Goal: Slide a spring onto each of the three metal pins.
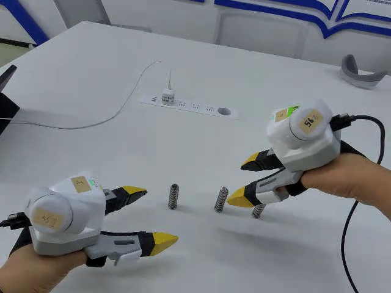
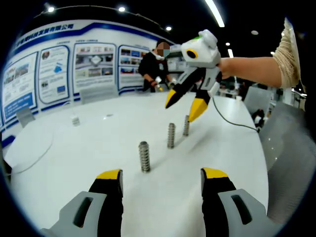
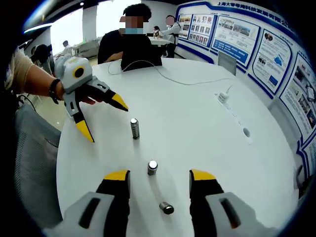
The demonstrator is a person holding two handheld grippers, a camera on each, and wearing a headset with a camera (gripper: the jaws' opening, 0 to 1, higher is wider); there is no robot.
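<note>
On the white table (image 1: pixel 91 104), three springs (image 1: pixel 173 196) upright, long axes vertical.

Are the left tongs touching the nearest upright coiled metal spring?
Apart. In the left gripper view the open left tongs end short of the upright coiled metal spring, with bare white table visible between them.
</note>
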